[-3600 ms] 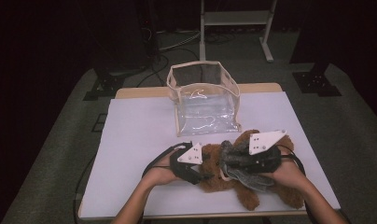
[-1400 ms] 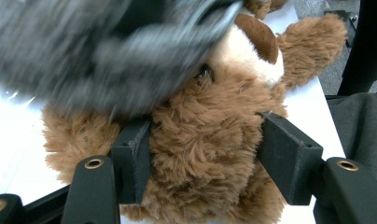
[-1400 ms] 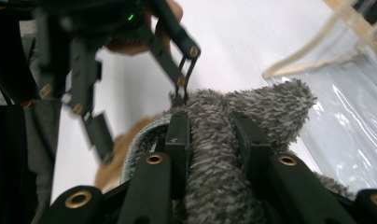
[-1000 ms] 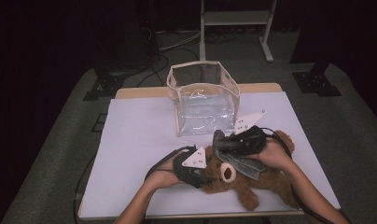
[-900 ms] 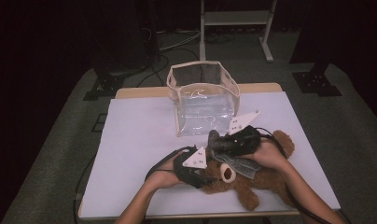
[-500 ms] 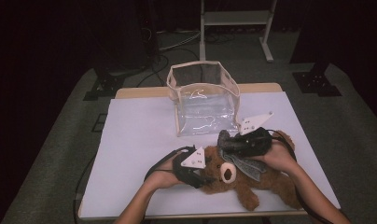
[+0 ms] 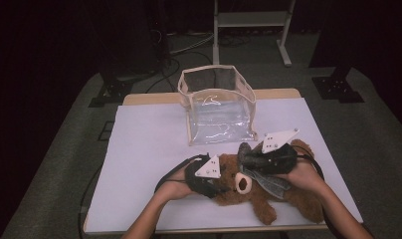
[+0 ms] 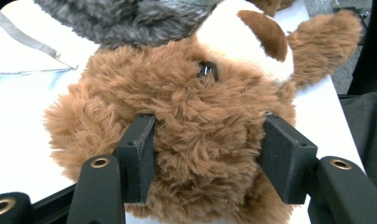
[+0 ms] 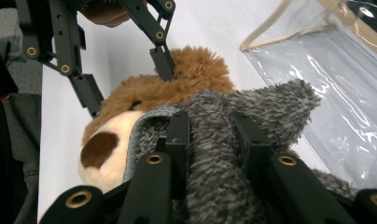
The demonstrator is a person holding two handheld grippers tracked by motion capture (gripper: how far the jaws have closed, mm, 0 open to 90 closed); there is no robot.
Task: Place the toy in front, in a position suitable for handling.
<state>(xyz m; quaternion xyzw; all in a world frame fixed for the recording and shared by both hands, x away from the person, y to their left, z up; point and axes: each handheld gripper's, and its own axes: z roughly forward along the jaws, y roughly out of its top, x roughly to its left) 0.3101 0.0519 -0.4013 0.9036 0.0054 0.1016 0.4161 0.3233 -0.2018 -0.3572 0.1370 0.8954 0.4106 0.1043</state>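
Here, two hand-held grippers work a brown teddy bear (image 7: 288,199) lying on a white table (image 7: 149,144).

The left gripper (image 8: 207,158) clamps the bear's head between its pads, its jaws having just been closing on the fur. The right gripper (image 9: 210,135) pinches a grey fuzzy garment (image 9: 252,116) over the bear's face, just beside the muzzle. Behind the bear, near its head, stands a clear plastic bag (image 7: 216,107), open at the top.
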